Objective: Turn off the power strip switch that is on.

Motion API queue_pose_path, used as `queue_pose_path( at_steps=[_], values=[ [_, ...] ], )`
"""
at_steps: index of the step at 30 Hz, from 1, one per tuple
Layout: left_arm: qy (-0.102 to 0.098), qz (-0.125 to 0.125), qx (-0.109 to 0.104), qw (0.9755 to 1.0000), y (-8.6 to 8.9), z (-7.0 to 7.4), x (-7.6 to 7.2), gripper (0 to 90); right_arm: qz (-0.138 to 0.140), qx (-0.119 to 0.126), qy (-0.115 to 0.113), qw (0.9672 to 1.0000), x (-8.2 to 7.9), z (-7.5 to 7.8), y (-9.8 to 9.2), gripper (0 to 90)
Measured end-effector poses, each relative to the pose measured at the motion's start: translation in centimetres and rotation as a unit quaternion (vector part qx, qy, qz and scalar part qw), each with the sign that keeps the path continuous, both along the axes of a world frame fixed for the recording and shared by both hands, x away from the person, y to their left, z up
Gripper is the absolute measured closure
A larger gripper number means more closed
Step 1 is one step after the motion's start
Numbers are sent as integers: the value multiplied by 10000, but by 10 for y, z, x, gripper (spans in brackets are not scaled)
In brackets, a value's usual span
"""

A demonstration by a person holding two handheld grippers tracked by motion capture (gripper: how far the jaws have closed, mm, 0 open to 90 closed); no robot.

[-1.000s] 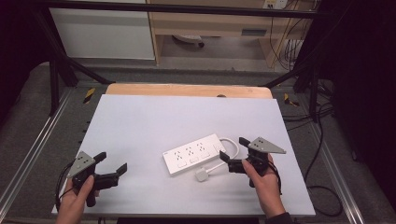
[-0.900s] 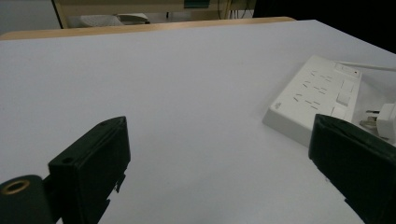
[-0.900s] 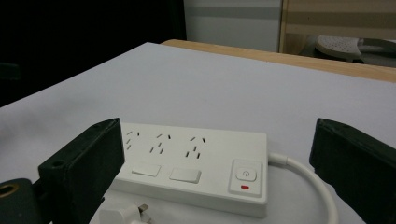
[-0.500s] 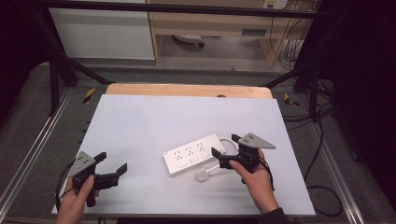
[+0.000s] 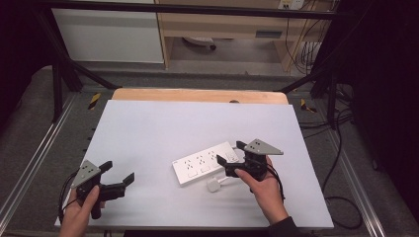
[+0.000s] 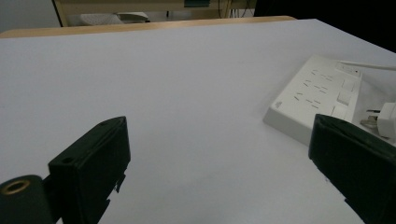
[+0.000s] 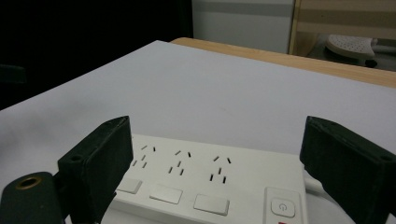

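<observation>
Closing in: the right gripper (image 5: pixel 236 159) has moved left over the last second and now sits at the right end of the strip (image 5: pixel 206 162), where a second ago it stood clear of that end.
Meaning: I judge this an approach to the strip, or to the plug (image 5: pixel 213 185) beside it; nothing is gripped yet.
Right jaws: wide apart, holding nothing; in the right gripper view they straddle the strip (image 7: pixel 212 184), which lies just below and between them.
Left gripper (image 5: pixel 118 177): resting at the table's near left corner, where it was a second ago, well apart from the strip.
Left jaws: apart, empty, with bare table (image 6: pixel 187 93) between them.
Strip: white, flat on the table (image 5: pixel 163 123), right of centre and angled, its right end under the right gripper.
Plug: white, loose on the table just in front of the strip, not in a socket; its cord runs back toward the right hand (image 5: pixel 262 185).
High view adds: the whole layout, both hands, and how far apart the grippers are.
Right gripper view adds: three socket groups, a row of switches, and a power button (image 7: pixel 282 205) at the strip's near right end.
Left gripper view adds: the plug's pins (image 6: pixel 371 122), lying level beside the strip (image 6: pixel 317 95), and a thin white cord (image 6: pixel 369 66) past its far end.
</observation>
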State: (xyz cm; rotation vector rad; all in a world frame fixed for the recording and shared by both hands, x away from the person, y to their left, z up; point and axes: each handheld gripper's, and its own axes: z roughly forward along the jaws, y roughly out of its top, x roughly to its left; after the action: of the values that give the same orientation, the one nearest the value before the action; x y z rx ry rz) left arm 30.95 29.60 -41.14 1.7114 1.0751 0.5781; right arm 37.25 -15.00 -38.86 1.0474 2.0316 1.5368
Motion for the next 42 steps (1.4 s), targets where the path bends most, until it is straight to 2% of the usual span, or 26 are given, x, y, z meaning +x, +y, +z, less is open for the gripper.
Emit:
queue_pose_path(
  at_steps=[6, 7, 9, 13, 14, 15, 16, 20, 21, 22, 23, 24, 26, 30, 36, 42],
  values=[
    [-3, 0, 18, 10000, 0, 0, 0, 52, 77, -52, -119, 9999, 0, 2, 8, 171],
    [-2, 8, 14, 10000, -1, 0, 0, 52, 67, -96, -181, 9998, 0, 3, 10, 218],
    [-4, 8, 18, 10000, -1, 0, 0, 52, 71, -103, -194, 9997, 0, 3, 11, 237],
    [-11, 7, 25, 10000, 0, 0, 0, 52, 126, -145, -259, 9995, 1, 5, 16, 345],
    [-11, 8, 23, 10000, 0, 0, 0, 52, 126, -145, -259, 9995, 1, 5, 16, 345],
    [-10, 6, 27, 10000, 0, 0, 0, 52, 133, -188, -244, 9994, 1, 5, 18, 399],
    [-9, 6, 27, 10000, 0, 0, 0, 52, 133, -188, -244, 9994, 1, 5, 18, 399],
    [-12, 9, 22, 10000, 0, 0, 0, 53, 262, -215, -253, 9991, 2, 4, 24, 531],
    [-13, 10, 19, 10000, 0, 0, 0, 53, 262, -215, -253, 9991, 2, 4, 24, 531],
    [-15, 9, 22, 10000, 0, 0, 0, 52, 286, -236, -260, 9990, 1, 3, 26, 579],
    [-15, 11, 23, 10000, 0, 0, 0, 52, 286, -236, -260, 9990, 1, 3, 26, 579],
    [-15, 11, 23, 10000, 0, 0, 0, 52, 251, -265, -249, 9990, 2, 2, 28, 634],
    [-10, 10, 24, 10000, 0, 0, 0, 52, 229, -251, -223, 9992, 2, 2, 29, 655],
    [-13, 7, 19, 10000, 0, 0, 0, 52, 286, -235, -262, 9990, 3, 1, 32, 764],
    [-19, 2, 22, 10000, -1, 0, 0, 53, 439, -288, -196, 9984, 3, -2, 38, 864],
    [-19, 2, 15, 10000, 0, 0, 0, 52, 530, -365, -92, 9979, 3, -5, 42, 900]
  ],
)
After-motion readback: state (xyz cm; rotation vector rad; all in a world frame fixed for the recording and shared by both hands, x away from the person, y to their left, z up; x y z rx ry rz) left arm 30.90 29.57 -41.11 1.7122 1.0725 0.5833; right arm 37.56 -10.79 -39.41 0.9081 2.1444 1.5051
